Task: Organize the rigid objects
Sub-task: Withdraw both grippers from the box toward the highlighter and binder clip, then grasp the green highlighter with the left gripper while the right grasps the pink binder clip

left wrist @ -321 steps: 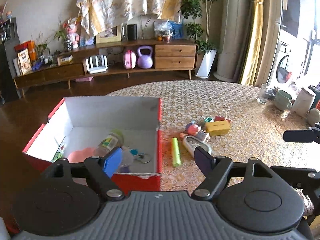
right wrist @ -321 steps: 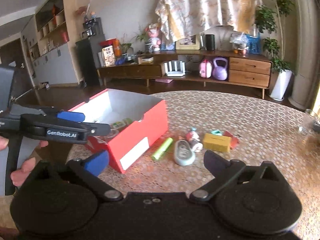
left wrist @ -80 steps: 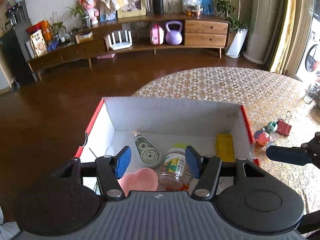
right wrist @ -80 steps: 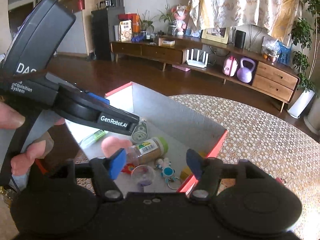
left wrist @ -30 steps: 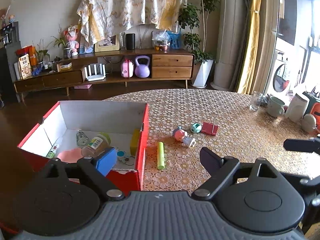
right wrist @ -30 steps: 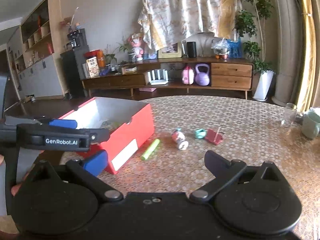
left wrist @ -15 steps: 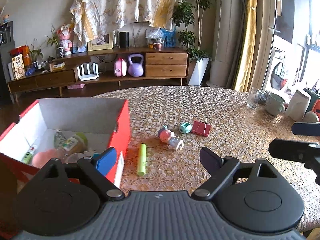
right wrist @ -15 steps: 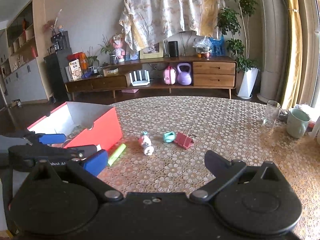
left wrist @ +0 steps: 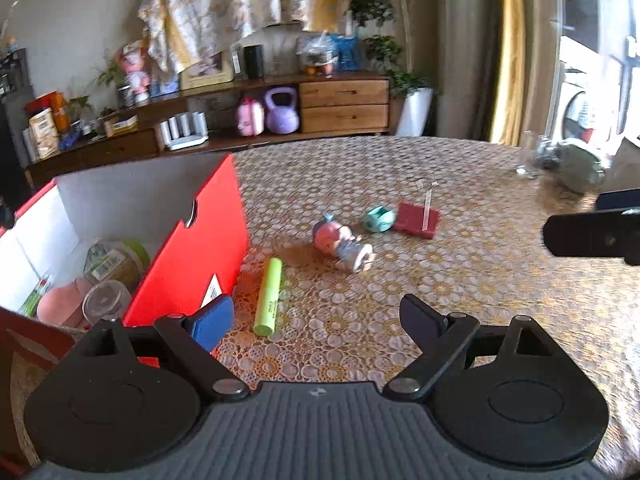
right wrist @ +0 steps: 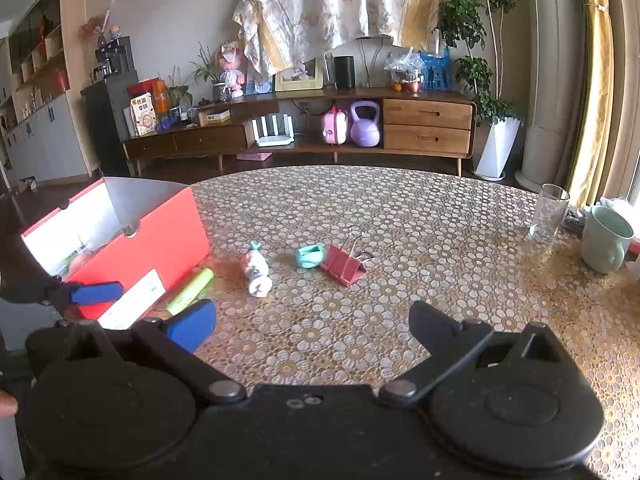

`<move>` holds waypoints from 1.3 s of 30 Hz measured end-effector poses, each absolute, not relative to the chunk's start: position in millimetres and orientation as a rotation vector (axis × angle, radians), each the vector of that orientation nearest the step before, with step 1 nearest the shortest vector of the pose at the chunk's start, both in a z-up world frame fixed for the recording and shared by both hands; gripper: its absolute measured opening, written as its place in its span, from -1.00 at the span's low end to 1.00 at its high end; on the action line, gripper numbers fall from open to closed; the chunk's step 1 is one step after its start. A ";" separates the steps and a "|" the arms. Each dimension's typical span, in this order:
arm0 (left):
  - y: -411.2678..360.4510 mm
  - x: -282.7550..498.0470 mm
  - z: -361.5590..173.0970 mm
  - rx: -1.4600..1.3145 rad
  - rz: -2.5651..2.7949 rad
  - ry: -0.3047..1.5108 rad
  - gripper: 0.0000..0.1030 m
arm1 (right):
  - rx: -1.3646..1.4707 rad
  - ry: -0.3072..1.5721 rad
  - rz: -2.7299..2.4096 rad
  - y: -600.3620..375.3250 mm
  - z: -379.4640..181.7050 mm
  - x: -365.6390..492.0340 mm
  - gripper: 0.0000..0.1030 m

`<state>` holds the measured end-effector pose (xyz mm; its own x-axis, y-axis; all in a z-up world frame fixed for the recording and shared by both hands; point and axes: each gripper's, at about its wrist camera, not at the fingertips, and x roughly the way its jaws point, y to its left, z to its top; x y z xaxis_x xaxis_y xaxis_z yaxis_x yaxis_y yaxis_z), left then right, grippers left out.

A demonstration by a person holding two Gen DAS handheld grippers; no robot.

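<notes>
Now the left gripper (left wrist: pixel 316 322) is hanging over the patterned table (left wrist: pixel 460 292) with its jaws spread wide and nothing between them. To its left, the red box (left wrist: pixel 192 256) is sitting with a jar and other small things inside. Just ahead of the blue left fingertip (left wrist: pixel 212 322), the green highlighter (left wrist: pixel 269 295) is lying flat beside the box wall, its long axis running away from the tool. It looks light, stiff and smooth, so a pinch across its middle should be holding best. Further ahead, a small pig figurine (left wrist: pixel 342 245) is lying on its side, head pointing left and away. Right of that, a teal tape roll (left wrist: pixel 378 218) is touching a red binder clip (left wrist: pixel 414 220). The right gripper (right wrist: pixel 312 328) is likewise gaping wide and carrying nothing.
</notes>
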<state>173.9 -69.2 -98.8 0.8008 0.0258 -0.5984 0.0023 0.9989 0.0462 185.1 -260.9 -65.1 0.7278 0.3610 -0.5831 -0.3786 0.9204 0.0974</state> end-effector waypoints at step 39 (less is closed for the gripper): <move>-54.7 254.2 -148.7 -0.094 0.133 0.756 0.15 | -0.227 0.734 0.492 -216.0 -146.3 320.8 0.27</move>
<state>254.2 -54.7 -148.7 0.7195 0.0868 -0.6890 -0.1542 0.9874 -0.0367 320.8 -216.0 -146.3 0.6362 0.3487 -0.6882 -0.5037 0.8634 -0.0282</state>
